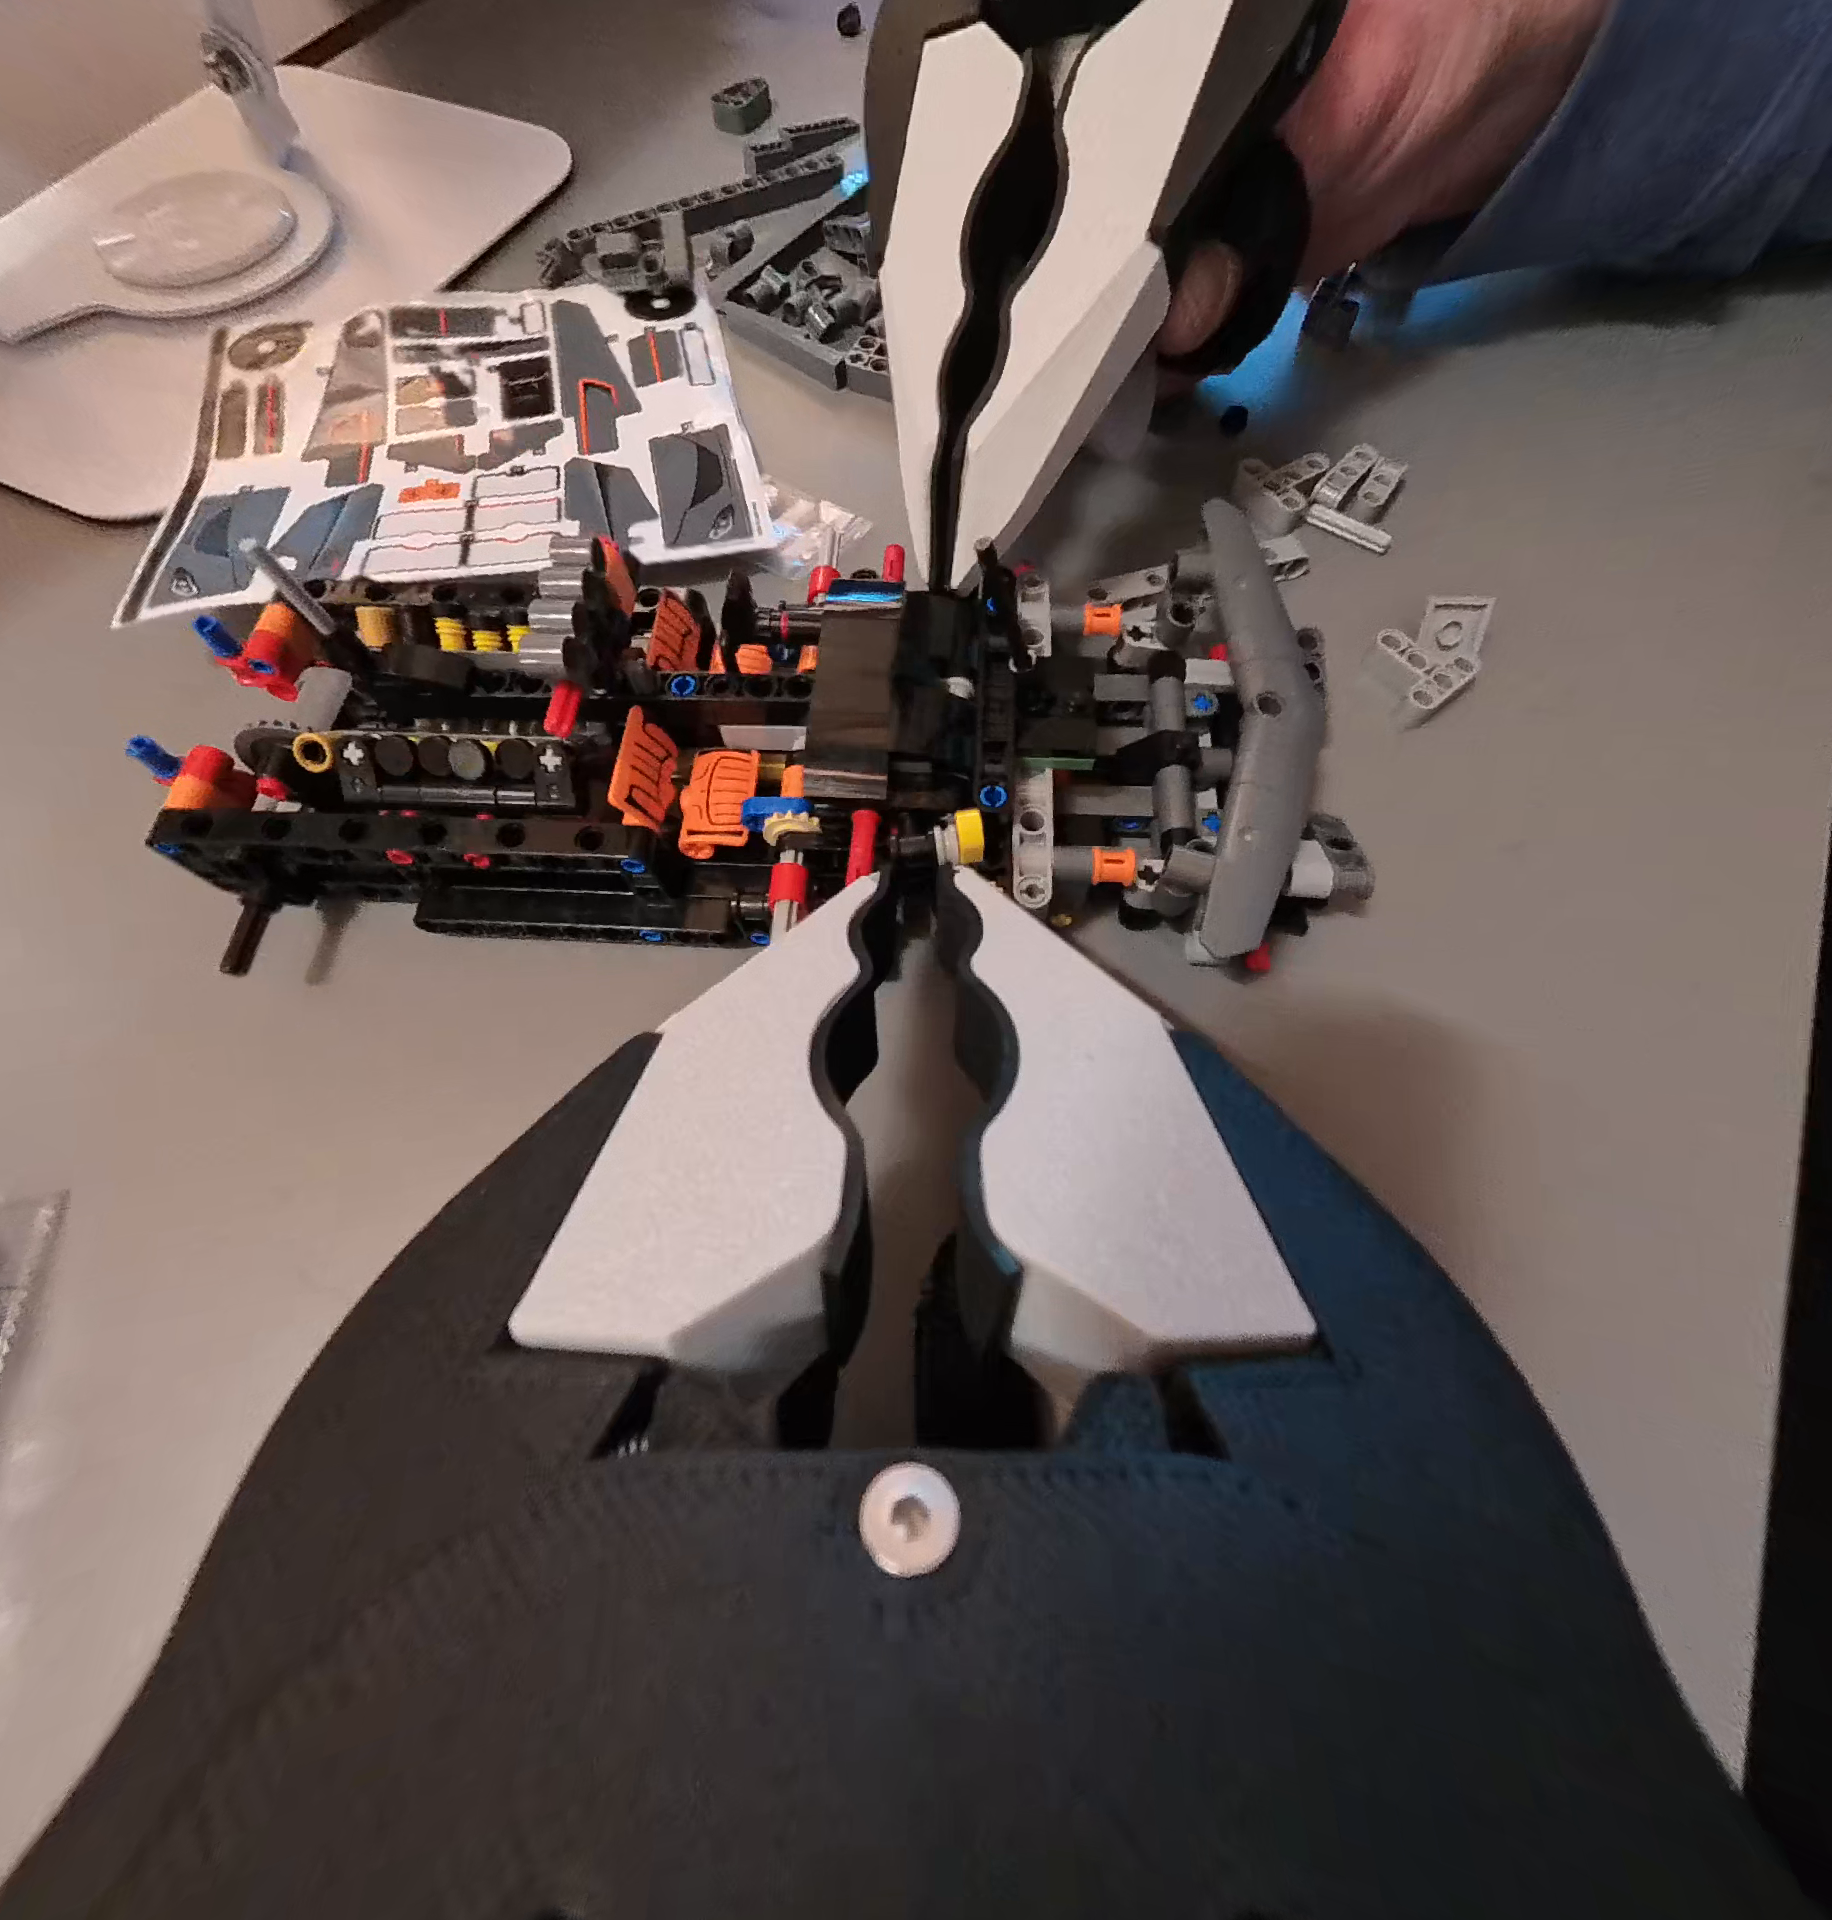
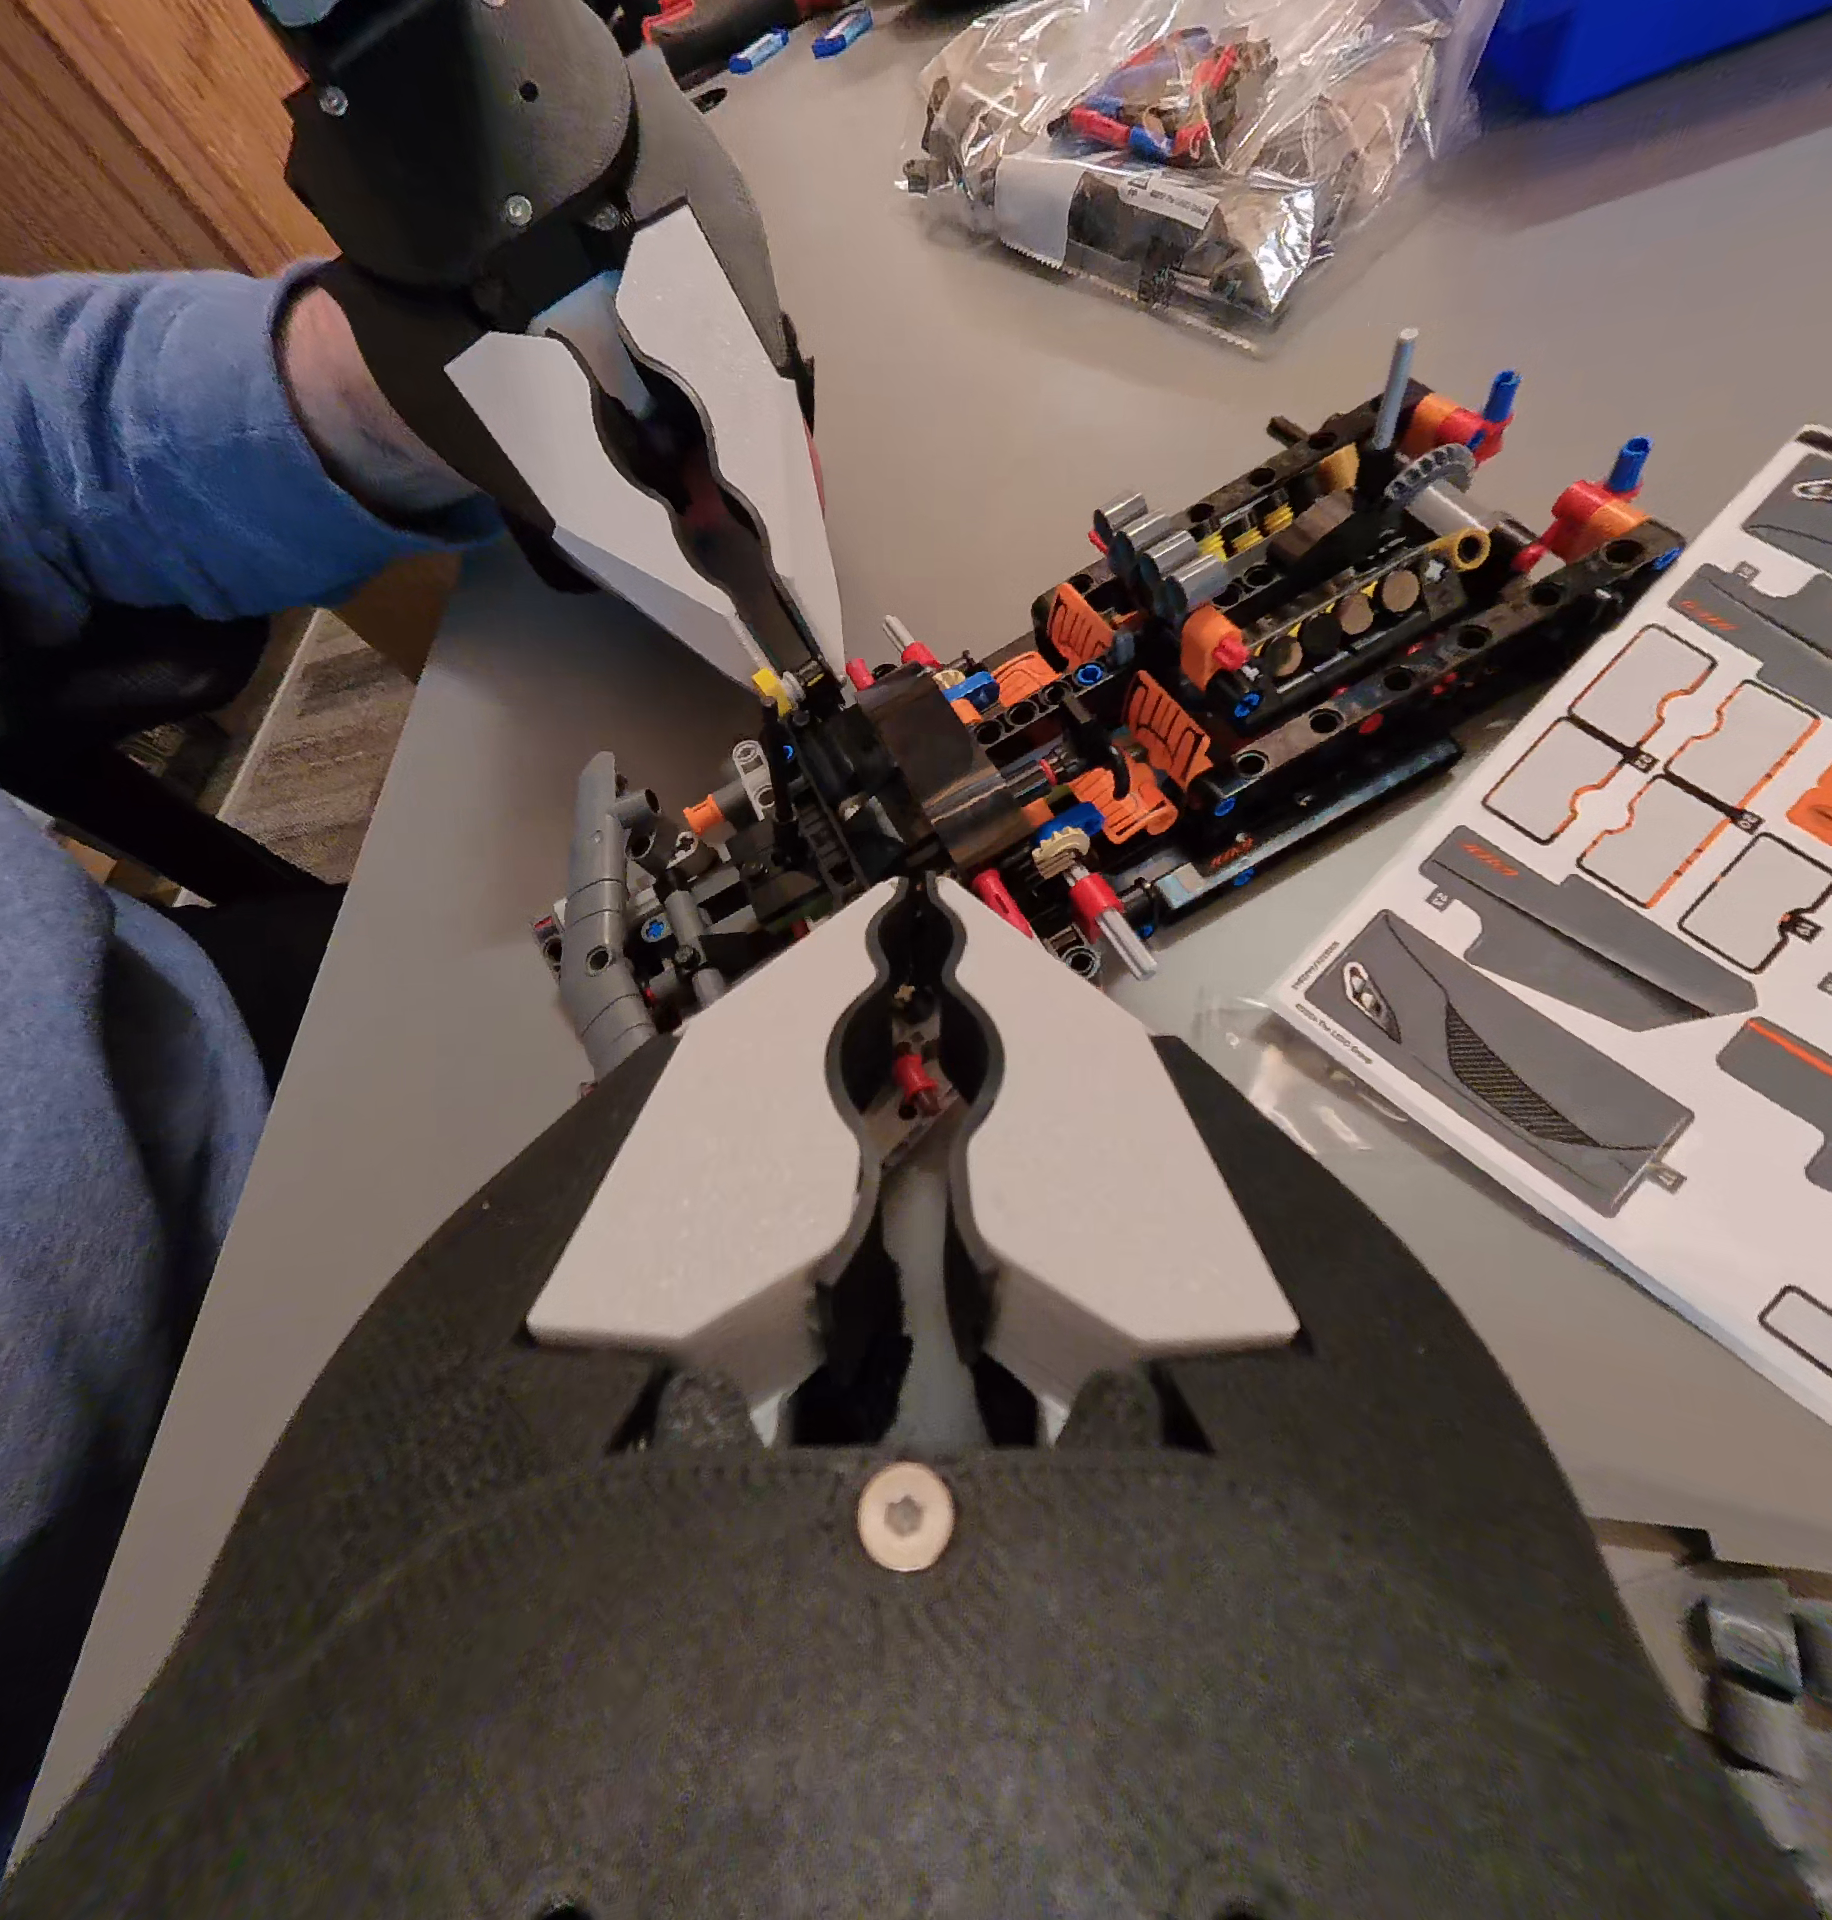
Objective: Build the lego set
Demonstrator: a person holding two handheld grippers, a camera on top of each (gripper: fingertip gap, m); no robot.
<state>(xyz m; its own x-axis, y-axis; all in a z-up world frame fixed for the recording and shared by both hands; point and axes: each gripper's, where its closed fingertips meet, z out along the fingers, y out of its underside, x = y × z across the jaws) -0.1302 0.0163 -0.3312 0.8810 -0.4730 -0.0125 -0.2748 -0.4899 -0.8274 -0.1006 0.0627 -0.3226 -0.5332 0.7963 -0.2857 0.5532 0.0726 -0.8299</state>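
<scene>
Left wrist view: left gripper point(image 1: 917, 883) fingers nearly together at the car chassis point(image 1: 683, 748). Right gripper point(image 1: 953, 577) fingers pressed together on its black middle; sticker sheet point(image 1: 455, 447) lies behind on the table point(image 1: 1566, 1143).

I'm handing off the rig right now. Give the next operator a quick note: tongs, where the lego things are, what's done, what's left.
Left tongs: nearly closed, tips at the near edge of the chassis by the yellow-capped axle; whether they pinch anything is unclear.
Right tongs: closed, tips on the black middle section from the opposite side.
Chassis lies flat on the table, grey bumper attached at one end.
Sticker sheet beside it, apparently unused. Loose grey parts behind it; an unopened parts bag farther off.
Done: frame, orange seats.
Left: finish this middle joint, then bagged parts and stickers.
</scene>
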